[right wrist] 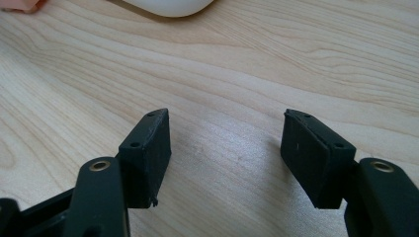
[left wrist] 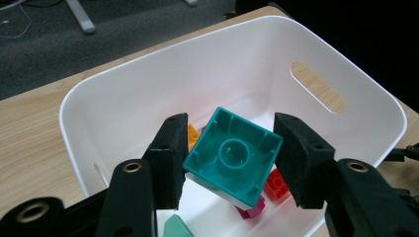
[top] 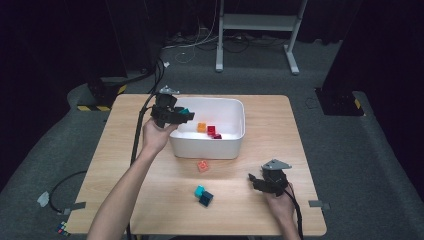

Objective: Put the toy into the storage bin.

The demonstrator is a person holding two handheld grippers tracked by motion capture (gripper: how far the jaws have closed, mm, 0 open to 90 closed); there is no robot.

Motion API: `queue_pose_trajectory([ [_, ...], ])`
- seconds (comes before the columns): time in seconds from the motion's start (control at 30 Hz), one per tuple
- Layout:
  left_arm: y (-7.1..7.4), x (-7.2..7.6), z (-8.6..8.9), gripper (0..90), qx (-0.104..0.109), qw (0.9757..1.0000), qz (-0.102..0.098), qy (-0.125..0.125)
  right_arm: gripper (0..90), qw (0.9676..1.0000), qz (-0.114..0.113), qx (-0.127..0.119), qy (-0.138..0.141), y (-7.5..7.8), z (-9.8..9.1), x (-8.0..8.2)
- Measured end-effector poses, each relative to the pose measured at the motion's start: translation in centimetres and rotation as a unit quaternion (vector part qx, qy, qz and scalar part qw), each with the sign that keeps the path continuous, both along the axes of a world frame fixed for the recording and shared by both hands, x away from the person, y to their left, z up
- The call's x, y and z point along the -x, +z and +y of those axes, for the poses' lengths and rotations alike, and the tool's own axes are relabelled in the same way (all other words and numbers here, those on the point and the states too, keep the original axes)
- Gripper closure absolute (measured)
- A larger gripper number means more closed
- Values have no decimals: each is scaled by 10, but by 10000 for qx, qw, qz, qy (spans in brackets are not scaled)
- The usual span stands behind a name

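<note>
Black pads of the left gripper (left wrist: 228, 158) sit closest to the lens in the left gripper view, clamped on a teal brick (left wrist: 232, 155). Brick is held tilted, hollow underside toward the camera, 1 round tube showing in its middle. Left pad (left wrist: 168, 158) presses its left edge; right pad touches its upper right corner. A white layer shows along the brick's lower edge.

Brick hangs over the white bin (left wrist: 123, 94), above the inside, near the wall closest to the left hand. Below it in the bin: an orange brick (left wrist: 191, 136), a red brick (left wrist: 276, 183), a magenta brick (left wrist: 252, 210) and a pale green piece (left wrist: 175, 228) at the bottom edge.

High view: left gripper (top: 184, 114) at the bin's left rim, teal brick at its tip.

Right gripper (right wrist: 225, 153): jaws apart, nothing between them, bare wood table (right wrist: 237, 74) under them. High view puts the right gripper (top: 254, 179) low at the table's right front, well apart from the bin.

On the table in front of the bin: 1 orange-pink brick (top: 203, 165), and nearer the person a light teal brick (top: 199, 190) touching a dark teal brick (top: 206, 198).
</note>
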State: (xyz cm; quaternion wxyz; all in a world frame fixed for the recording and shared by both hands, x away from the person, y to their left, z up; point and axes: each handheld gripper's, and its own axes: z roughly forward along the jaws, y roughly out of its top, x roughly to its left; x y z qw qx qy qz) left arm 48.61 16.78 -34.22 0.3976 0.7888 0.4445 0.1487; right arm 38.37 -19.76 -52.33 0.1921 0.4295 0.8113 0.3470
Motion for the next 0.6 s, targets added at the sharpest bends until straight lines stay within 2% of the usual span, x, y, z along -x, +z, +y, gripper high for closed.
queue_pose_trajectory([
  [0.13,-2,-4,-1,486,8,10000,23,42,361,10000,3,-1,-3,0,0,0],
  [0.2,-4,-6,-2,479,-69,9999,36,66,361,10000,2,1,-4,0,0,0],
  [0.33,-6,-7,-2,387,-62,9999,40,76,361,10000,3,-1,-5,0,0,0],
  [0.6,-3,2,0,324,-85,10000,-40,-17,358,10000,1,2,1,0,0,0],
])
